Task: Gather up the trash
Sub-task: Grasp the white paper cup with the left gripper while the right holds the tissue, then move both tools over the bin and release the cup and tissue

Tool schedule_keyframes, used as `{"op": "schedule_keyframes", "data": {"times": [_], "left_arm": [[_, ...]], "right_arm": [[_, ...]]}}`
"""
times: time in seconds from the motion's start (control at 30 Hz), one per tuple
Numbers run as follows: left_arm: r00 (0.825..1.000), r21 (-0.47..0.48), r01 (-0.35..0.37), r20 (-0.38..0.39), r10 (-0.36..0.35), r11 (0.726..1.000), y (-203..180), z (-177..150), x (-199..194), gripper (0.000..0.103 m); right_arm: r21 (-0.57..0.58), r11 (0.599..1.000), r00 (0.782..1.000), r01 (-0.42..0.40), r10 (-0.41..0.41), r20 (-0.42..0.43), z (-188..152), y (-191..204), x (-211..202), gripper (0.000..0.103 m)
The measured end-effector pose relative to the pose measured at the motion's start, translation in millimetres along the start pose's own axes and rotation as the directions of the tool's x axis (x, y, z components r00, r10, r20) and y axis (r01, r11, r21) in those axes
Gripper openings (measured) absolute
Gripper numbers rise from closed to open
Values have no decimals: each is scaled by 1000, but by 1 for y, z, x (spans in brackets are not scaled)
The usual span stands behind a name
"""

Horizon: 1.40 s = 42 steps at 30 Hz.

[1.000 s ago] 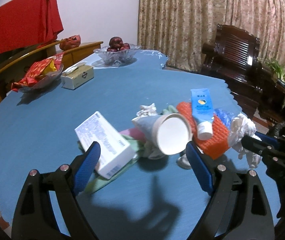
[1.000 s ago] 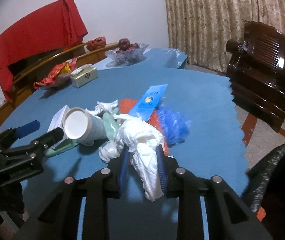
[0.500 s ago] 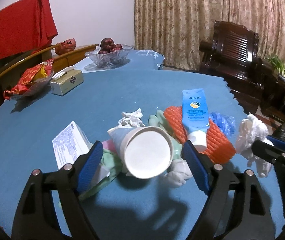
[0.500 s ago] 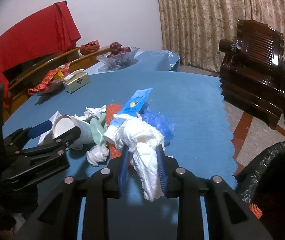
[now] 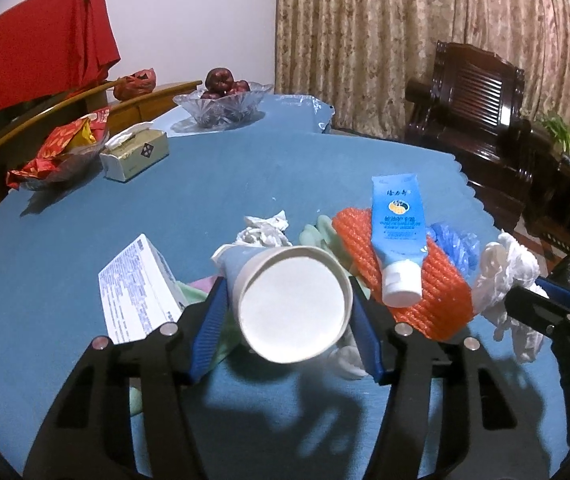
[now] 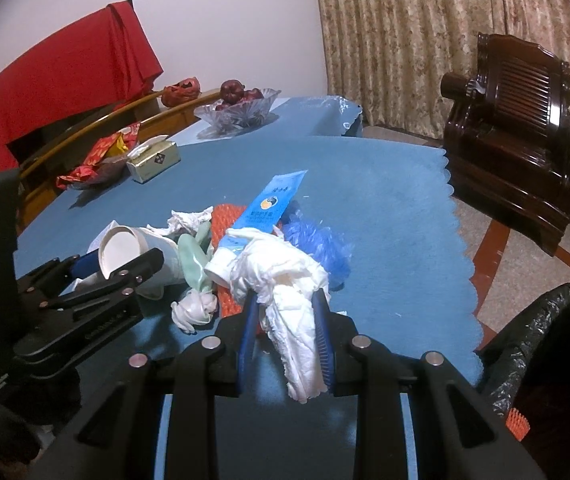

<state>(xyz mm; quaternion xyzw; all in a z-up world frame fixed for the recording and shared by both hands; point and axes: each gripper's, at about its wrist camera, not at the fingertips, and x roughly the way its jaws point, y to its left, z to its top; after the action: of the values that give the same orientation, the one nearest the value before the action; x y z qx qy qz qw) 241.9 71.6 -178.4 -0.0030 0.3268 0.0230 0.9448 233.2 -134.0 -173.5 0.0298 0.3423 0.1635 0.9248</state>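
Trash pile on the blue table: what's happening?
A person with two handheld grippers is clearing it. The left gripper has just been closing around the paper cup, pads at its sides. The right gripper is shut on a white wad. Tube, orange mesh and box remain. A black-lined bin waits right.

We have brought our left gripper [image 5: 289, 312] forward and slightly down over the trash pile, so the paper cup [image 5: 291, 304], lying on its side with its mouth toward us, now sits between the blue pads. Its jaws have just been closing around the cup; the pads stand at the rim on both sides, though firm pressing cannot be told.
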Motion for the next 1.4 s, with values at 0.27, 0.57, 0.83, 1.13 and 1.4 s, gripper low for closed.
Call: {"op": "schedule_keyframes", "data": {"times": [0.27,0.57,0.83,1.13,1.4], "left_arm": [[999,-3,18,45,-18,1000,0,5,-31,56],[996,29,49,72,-51,998,-12,11,-64,56],[990,43,90,109,-94,995,-30,18,-93,56],[976,77,166,129,-175,983,-66,20,-116,56],[953,130,259,126,-275,957,-112,17,-129,56]], "right_arm": [[-1,1000,1000,0,1,31,5,2,-16,27],[10,1000,997,12,-13,81,12,-1,-48,27],[29,999,992,36,-39,123,13,-11,-85,27],[62,992,981,113,-121,150,0,-37,-130,27],[119,973,965,198,-215,151,-16,-74,-164,27]]}}
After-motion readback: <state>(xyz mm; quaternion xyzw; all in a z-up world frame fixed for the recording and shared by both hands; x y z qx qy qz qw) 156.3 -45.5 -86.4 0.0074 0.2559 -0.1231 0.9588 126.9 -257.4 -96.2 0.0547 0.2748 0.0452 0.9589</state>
